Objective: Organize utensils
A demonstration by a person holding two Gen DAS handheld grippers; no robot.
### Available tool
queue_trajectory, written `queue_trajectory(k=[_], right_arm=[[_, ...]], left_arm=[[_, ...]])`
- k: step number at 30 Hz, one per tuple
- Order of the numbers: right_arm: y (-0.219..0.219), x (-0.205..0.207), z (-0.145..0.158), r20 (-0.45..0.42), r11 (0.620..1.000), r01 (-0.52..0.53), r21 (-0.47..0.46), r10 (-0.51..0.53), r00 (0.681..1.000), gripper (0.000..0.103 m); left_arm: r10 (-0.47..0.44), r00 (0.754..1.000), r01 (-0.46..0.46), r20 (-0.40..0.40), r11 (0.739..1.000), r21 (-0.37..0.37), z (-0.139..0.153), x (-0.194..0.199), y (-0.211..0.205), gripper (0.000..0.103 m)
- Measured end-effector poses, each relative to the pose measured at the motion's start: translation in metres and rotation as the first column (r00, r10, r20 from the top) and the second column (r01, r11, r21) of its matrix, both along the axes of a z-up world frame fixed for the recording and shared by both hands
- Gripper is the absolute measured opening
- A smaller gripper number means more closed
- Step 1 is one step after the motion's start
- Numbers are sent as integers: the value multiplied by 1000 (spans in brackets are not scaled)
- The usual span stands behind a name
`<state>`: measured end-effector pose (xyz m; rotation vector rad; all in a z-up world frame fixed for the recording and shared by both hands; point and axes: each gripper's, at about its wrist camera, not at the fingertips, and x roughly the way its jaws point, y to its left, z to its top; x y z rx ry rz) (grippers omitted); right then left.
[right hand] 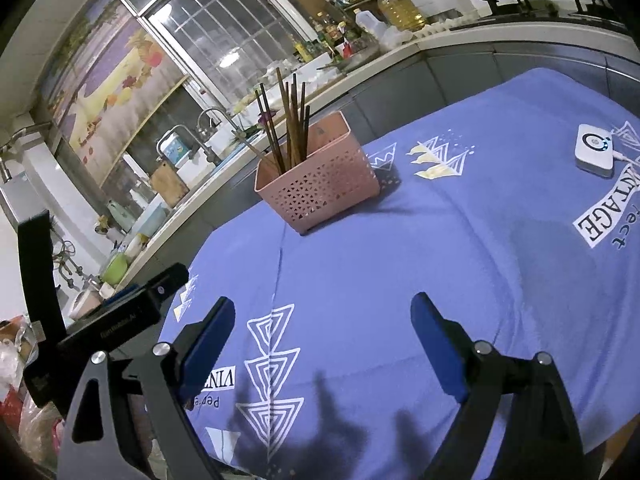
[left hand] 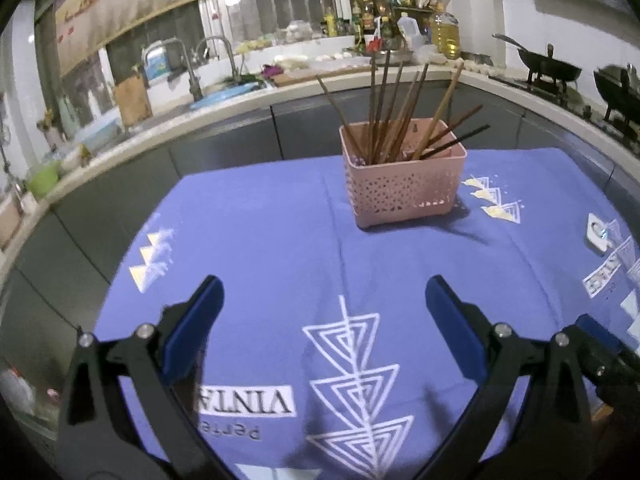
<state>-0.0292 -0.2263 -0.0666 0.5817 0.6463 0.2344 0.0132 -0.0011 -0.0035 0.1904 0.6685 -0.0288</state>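
A pink perforated basket (left hand: 402, 184) (right hand: 320, 184) stands on the blue printed cloth (left hand: 280, 240) (right hand: 440, 260), with several brown chopsticks (left hand: 394, 112) (right hand: 290, 120) upright and leaning inside it. My left gripper (left hand: 324, 300) hovers over the cloth's near part, well short of the basket, its blue-padded jaws wide apart with nothing between them. My right gripper (right hand: 322, 324) is likewise open and empty above the cloth, with the basket ahead and to its left. The left gripper's black body (right hand: 120, 320) shows at the left edge of the right wrist view.
A small white device (right hand: 594, 152) (left hand: 598, 234) with a cable lies on the cloth's right side. Behind the table runs a kitchen counter with a sink and taps (left hand: 208, 64), bottles (left hand: 444, 32) and black woks (left hand: 548, 66) on a stove.
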Motion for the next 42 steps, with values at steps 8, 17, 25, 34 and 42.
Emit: queue_trajectory(k=[8, 17, 25, 34, 42], right_arm=[[7, -2, 2, 12, 1000, -19, -14, 19, 1000, 89], [18, -4, 8, 35, 998, -40, -49, 41, 999, 89], [18, -3, 7, 28, 998, -33, -57, 35, 999, 89], [15, 1, 23, 63, 997, -19, -68, 23, 998, 89], [15, -1, 41, 112, 998, -16, -59, 23, 993, 89]], left_arm=[[70, 996, -78, 58, 987, 141, 7, -1, 0, 97], [87, 994, -95, 60, 987, 131, 10, 0, 6, 97], [77, 997, -79, 19, 993, 89, 10, 4, 11, 97], [48, 999, -50, 18, 996, 79, 10, 2, 7, 97], [35, 999, -38, 39, 997, 73, 15, 0, 3, 97]])
